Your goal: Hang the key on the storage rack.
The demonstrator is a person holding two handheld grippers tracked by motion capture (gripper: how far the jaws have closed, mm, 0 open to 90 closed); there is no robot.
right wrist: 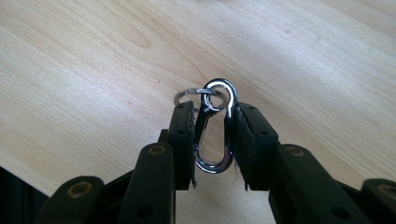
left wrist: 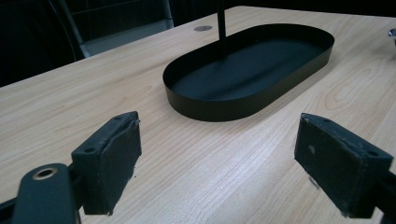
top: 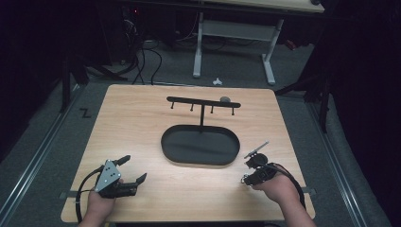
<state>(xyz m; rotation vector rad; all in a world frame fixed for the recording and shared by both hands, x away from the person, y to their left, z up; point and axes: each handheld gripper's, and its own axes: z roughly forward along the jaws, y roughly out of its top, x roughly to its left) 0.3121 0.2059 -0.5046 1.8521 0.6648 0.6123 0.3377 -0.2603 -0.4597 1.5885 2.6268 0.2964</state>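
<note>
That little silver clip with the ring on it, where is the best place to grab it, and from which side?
Across the long sides of the silver clip, as the right gripper grips it now: its fingers press the oval body flat from either side, coming from the rounded bottom end. That probably leaves the eye and small ring at the top free for hanging on the black stand.

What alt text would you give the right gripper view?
The right tongs are shut on a silver snap hook, their black pads pressing on its two long sides. A small metal ring hangs through the hook's eye, just above a light wooden table.
</note>
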